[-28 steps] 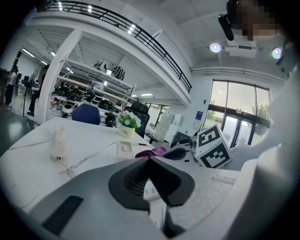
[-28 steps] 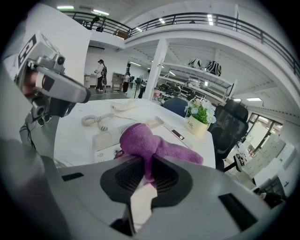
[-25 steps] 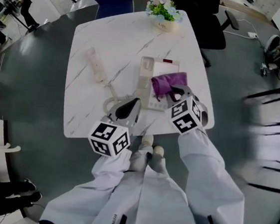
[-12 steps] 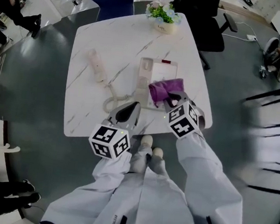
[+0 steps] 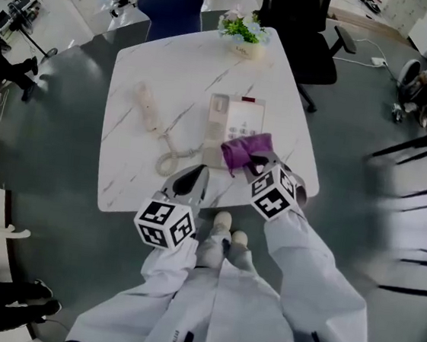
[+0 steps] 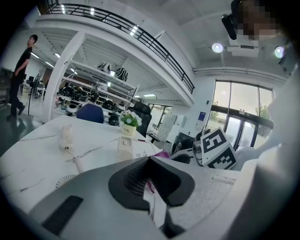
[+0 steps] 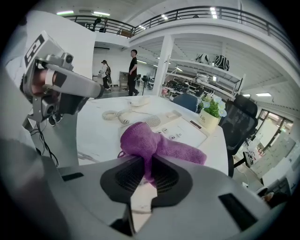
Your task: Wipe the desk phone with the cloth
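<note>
The right gripper's fingers are clamped on a purple cloth, which bunches just beyond their tips and lies on the near end of the desk phone. The rest of the phone stretches farther ahead of those fingers on the white table. The left gripper's fingers are pressed together with nothing between them, hovering over the table's near edge. The handset lies well beyond them, off its cradle, and its coiled cord curls just ahead of their tips.

Beige desk phone flat, handset off, crumpled purple cloth over near end
</note>
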Tool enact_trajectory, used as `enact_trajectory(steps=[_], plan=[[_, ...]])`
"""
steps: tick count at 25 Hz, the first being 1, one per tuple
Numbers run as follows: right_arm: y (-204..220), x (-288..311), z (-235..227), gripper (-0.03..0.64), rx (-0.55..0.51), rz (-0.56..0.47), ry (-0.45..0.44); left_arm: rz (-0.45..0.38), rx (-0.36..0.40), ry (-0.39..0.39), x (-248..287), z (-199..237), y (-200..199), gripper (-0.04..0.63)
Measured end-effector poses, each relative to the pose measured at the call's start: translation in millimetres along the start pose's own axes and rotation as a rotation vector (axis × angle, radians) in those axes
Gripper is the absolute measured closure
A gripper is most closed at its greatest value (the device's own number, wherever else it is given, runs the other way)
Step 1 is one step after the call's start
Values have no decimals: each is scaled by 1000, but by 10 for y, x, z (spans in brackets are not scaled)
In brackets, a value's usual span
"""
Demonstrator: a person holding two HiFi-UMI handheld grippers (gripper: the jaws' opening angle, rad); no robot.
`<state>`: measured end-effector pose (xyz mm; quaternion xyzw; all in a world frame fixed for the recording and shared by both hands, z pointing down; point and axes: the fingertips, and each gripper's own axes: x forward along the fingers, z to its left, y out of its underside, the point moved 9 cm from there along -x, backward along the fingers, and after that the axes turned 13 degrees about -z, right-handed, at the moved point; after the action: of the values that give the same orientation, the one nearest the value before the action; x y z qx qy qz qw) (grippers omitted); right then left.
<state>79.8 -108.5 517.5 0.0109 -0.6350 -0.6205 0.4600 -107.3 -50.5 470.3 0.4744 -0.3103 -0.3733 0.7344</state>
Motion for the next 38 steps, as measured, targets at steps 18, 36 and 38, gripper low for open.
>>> enact_trajectory(steps=[18,36,38], plan=[[113,-113,215,584,9,9,-56,-22,-3,-24,-146,-138,33,597],[95,-344,269,584,110,-72,-100,-63,23,-42,-231,-240,-63,597],[61,-405,241,584,127,-106,-75,-67,24,-47,-245,-216,-81,597]])
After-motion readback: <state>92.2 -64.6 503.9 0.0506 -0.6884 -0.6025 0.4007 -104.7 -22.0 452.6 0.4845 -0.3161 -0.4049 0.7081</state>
